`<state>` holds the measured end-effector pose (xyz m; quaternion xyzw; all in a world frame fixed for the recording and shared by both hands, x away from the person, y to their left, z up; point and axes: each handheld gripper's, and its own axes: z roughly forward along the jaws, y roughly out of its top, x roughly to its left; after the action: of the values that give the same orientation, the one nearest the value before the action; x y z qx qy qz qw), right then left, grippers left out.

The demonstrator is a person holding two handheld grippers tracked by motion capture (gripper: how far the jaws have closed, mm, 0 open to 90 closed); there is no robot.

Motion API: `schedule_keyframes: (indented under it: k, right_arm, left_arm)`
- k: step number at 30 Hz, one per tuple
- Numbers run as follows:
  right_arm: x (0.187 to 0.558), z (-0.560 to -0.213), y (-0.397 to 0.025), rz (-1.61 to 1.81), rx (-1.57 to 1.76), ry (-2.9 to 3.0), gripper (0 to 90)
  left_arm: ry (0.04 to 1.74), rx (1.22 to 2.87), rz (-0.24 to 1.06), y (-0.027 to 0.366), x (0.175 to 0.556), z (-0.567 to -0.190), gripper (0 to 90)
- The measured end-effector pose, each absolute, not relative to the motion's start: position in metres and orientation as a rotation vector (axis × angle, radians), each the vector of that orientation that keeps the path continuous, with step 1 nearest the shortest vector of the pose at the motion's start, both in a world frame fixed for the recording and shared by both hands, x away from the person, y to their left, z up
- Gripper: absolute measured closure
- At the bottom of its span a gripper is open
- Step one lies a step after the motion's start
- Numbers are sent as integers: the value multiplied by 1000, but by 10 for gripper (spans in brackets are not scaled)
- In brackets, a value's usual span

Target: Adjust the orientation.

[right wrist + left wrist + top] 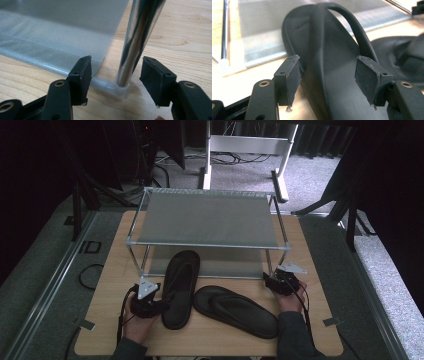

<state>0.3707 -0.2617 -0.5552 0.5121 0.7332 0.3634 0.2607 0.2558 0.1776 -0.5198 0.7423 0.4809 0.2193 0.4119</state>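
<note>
While both flip-flops lie on the bench, the left gripper straddles one flip-flop, jaws apart; right gripper gapes around the rack post. Nothing shelved yet.

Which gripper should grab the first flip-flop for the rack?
Left. The left gripper has its open jaws straddling the upright flip-flop, ready to close. The right gripper is open at the rack's front post, away from the other flip-flop.
</note>
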Motion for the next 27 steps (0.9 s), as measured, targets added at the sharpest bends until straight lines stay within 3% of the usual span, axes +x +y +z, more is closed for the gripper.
schedule_keyframes:
  k: [9,27]
  right_arm:
    - [371,-555,-262,983,1381,1987,417]
    - [371,-555,-261,985,1377,1991,414]
  left_arm:
    - [1196,1899,548,171,241,-524,201]
    - [1157,2007,482,161,202,-541,147]
